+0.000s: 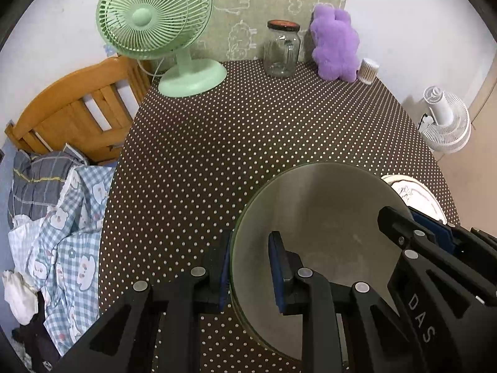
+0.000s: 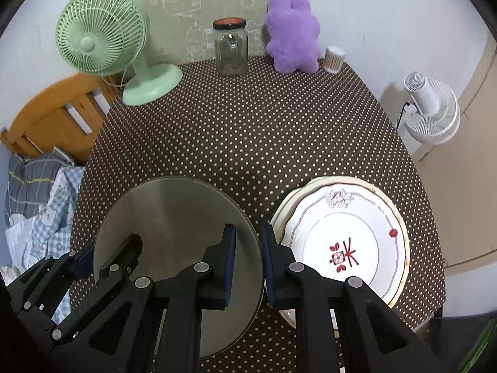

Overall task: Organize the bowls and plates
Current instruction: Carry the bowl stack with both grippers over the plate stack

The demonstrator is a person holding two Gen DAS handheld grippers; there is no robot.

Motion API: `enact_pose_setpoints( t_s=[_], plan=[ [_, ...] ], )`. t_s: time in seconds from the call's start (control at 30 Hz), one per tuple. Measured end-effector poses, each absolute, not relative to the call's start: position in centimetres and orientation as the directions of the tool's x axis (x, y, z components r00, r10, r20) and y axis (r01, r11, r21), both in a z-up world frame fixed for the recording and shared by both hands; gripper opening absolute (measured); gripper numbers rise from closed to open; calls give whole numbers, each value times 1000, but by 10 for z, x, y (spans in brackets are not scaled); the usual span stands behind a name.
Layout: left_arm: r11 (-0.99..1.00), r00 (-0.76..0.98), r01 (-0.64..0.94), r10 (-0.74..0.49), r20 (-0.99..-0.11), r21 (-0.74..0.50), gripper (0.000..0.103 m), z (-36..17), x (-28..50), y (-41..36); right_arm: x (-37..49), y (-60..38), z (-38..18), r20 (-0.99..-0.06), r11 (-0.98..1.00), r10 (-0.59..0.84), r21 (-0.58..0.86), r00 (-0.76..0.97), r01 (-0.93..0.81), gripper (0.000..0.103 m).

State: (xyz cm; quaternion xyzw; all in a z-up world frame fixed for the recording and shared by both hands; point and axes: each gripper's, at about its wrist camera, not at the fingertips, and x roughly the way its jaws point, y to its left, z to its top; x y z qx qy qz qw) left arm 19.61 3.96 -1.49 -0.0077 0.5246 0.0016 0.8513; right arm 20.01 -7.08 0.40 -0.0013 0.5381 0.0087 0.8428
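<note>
A steel bowl (image 1: 323,217) sits on the dotted table near the front; it also shows in the right wrist view (image 2: 174,211). My left gripper (image 1: 250,267) straddles its left rim, one finger inside and one outside, a gap still showing. My right gripper (image 2: 248,264) straddles its right rim the same way. Right of the bowl lie stacked plates: a white plate with red flowers (image 2: 344,242) on a cream plate (image 2: 400,217). The plates' edge shows behind the bowl in the left wrist view (image 1: 416,192).
At the back of the table (image 2: 248,130) stand a green fan (image 2: 102,43), a glass jar (image 2: 231,46), a purple plush toy (image 2: 292,37) and a cotton swab tub (image 2: 334,59). A wooden chair (image 1: 77,108) with bedding stands left. A white fan (image 2: 431,108) stands right.
</note>
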Motion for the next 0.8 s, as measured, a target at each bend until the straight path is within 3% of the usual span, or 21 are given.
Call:
enact_pose_setpoints(
  t_s=[0.8],
  plan=[
    [1000,393,-22,10,-919,1,20,-45,193,45,202,-64,-29,-933,1000,0,-12,361,-29,20]
  ],
)
